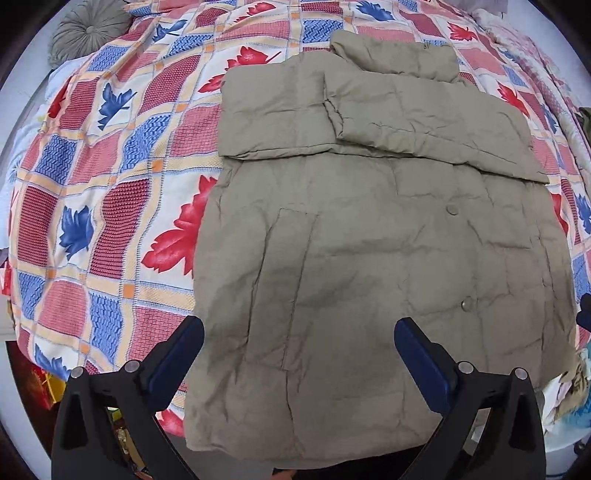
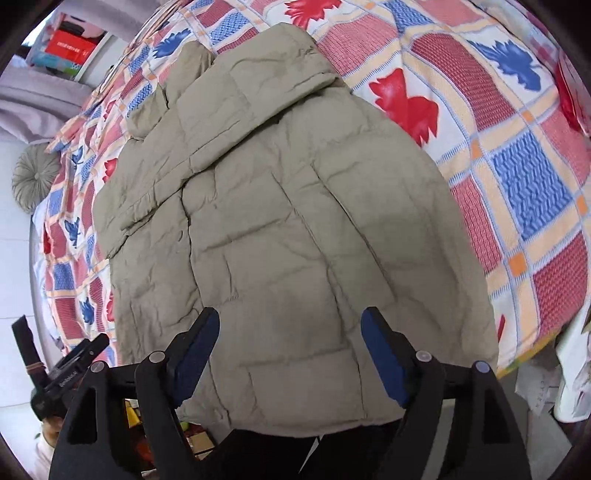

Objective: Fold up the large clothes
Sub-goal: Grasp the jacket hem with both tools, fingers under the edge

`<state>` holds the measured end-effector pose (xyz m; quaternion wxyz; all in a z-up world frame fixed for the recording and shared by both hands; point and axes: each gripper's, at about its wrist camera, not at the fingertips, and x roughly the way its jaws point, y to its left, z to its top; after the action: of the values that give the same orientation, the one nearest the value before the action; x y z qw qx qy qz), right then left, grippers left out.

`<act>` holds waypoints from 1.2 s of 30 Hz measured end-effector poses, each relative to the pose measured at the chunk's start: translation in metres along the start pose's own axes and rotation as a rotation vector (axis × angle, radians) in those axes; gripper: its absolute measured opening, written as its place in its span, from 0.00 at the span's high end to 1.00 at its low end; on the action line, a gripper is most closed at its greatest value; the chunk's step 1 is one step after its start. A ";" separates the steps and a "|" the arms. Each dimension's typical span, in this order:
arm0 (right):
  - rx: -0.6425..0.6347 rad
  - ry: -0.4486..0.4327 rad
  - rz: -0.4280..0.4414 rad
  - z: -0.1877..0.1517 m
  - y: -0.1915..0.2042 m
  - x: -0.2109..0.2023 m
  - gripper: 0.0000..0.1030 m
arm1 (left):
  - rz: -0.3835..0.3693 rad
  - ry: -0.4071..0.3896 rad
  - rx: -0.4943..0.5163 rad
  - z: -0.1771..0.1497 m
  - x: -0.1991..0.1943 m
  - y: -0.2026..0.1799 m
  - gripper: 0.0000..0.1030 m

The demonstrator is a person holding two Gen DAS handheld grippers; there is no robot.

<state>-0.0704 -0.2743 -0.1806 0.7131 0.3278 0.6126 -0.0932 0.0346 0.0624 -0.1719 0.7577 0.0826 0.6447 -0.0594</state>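
Note:
A khaki puffer jacket [image 1: 369,258] lies flat on the bed, front up, with both sleeves [image 1: 424,118] folded across its chest and the collar at the far end. Its hem hangs at the near bed edge. My left gripper [image 1: 299,332] is open and empty, hovering above the hem's left part. In the right wrist view the jacket [image 2: 288,240] fills the middle. My right gripper [image 2: 290,332] is open and empty above the hem's right part. The left gripper [image 2: 74,362] shows at the lower left of that view.
The bed carries a quilt [image 1: 110,184] with red and blue leaf checks. A round grey cushion [image 1: 85,29] lies at the far left corner. Boxes and clutter [image 2: 155,424] sit on the floor below the near edge. A shelf with a red box [image 2: 70,44] stands beyond.

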 end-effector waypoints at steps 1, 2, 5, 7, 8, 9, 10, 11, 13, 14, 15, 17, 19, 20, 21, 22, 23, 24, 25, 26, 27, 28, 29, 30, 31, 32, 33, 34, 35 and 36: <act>0.009 0.003 0.005 -0.003 -0.002 -0.001 0.21 | 0.009 0.006 0.000 -0.002 0.001 0.002 0.00; 0.020 0.005 0.009 -0.006 -0.005 -0.001 0.21 | 0.011 0.017 -0.002 -0.005 0.003 0.004 0.00; 0.058 0.013 0.023 -0.015 -0.016 -0.005 0.21 | -0.040 0.075 -0.017 -0.014 0.010 0.012 0.00; 0.085 0.013 0.035 -0.020 -0.026 -0.008 0.20 | -0.054 0.100 -0.037 -0.021 0.014 0.016 0.00; 0.102 0.017 0.046 -0.023 -0.033 -0.009 0.14 | -0.050 0.110 -0.044 -0.025 0.016 0.018 0.00; 0.119 0.018 0.055 -0.026 -0.040 -0.011 0.13 | -0.044 0.119 -0.051 -0.029 0.018 0.020 0.00; 0.143 0.015 0.064 -0.028 -0.048 -0.013 0.13 | -0.049 0.129 -0.062 -0.033 0.020 0.021 0.00; 0.170 0.013 0.073 -0.031 -0.058 -0.015 0.13 | -0.062 0.138 -0.075 -0.035 0.022 0.024 0.00; 0.226 0.005 0.082 -0.035 -0.078 -0.020 0.13 | -0.100 0.156 -0.108 -0.041 0.027 0.031 0.00; 0.255 0.000 0.087 -0.036 -0.088 -0.022 0.13 | -0.117 0.161 -0.123 -0.043 0.029 0.034 0.00; 0.281 -0.005 0.091 -0.037 -0.097 -0.024 0.13 | -0.129 0.162 -0.132 -0.045 0.031 0.036 0.00; 0.343 -0.035 0.082 -0.038 -0.118 -0.028 0.13 | -0.159 0.165 -0.152 -0.049 0.034 0.043 0.00; 0.385 -0.073 0.056 -0.038 -0.134 -0.031 0.13 | -0.188 0.170 -0.179 -0.053 0.037 0.050 0.00; 0.402 -0.091 0.034 -0.039 -0.141 -0.031 0.13 | -0.201 0.170 -0.196 -0.054 0.038 0.054 0.00; 0.417 -0.102 0.018 -0.039 -0.148 -0.031 0.13 | -0.216 0.167 -0.214 -0.056 0.038 0.059 0.00; 0.431 -0.114 0.018 -0.039 -0.153 -0.031 0.13 | -0.229 0.163 -0.238 -0.057 0.039 0.064 0.00; 0.439 -0.121 0.030 -0.038 -0.158 -0.029 0.13 | -0.237 0.158 -0.259 -0.058 0.040 0.070 0.00; 0.440 -0.123 0.039 -0.036 -0.161 -0.026 0.13 | -0.244 0.155 -0.274 -0.059 0.042 0.074 0.00; 0.438 -0.122 0.044 -0.035 -0.162 -0.023 0.13 | -0.252 0.153 -0.293 -0.060 0.045 0.079 0.00; 0.434 -0.115 0.056 -0.033 -0.163 -0.018 0.13 | -0.257 0.153 -0.305 -0.061 0.048 0.084 0.00; 0.431 -0.102 0.073 -0.031 -0.164 -0.012 0.13 | -0.264 0.158 -0.314 -0.062 0.051 0.088 0.00; 0.431 -0.086 0.089 -0.029 -0.164 -0.006 0.13 | -0.272 0.163 -0.320 -0.064 0.054 0.091 0.00; 0.435 -0.065 0.107 -0.028 -0.164 0.002 0.13 | -0.283 0.171 -0.327 -0.067 0.058 0.095 0.00; 0.439 -0.049 0.123 -0.029 -0.163 0.010 0.13 | -0.292 0.181 -0.333 -0.070 0.061 0.098 0.00; 0.445 -0.027 0.144 -0.030 -0.162 0.017 0.13 | -0.300 0.190 -0.340 -0.073 0.065 0.102 0.00; 0.449 -0.012 0.157 -0.033 -0.161 0.023 0.13 | -0.305 0.202 -0.350 -0.078 0.068 0.105 0.00; 0.450 0.001 0.167 -0.034 -0.161 0.028 0.13 | -0.310 0.209 -0.359 -0.083 0.072 0.107 0.00; 0.448 0.007 0.175 -0.036 -0.159 0.030 0.13 | -0.320 0.219 -0.373 -0.087 0.075 0.110 0.00; 0.445 0.009 0.189 -0.038 -0.156 0.032 0.13 | -0.331 0.225 -0.384 -0.091 0.077 0.112 0.00; 0.445 0.012 0.212 -0.040 -0.154 0.032 0.13 | -0.349 0.229 -0.398 -0.094 0.078 0.114 0.00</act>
<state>-0.1778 -0.3609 -0.2666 0.6255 0.5399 0.5434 -0.1485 -0.0212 0.1940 -0.2580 0.6598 -0.1736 0.7293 -0.0514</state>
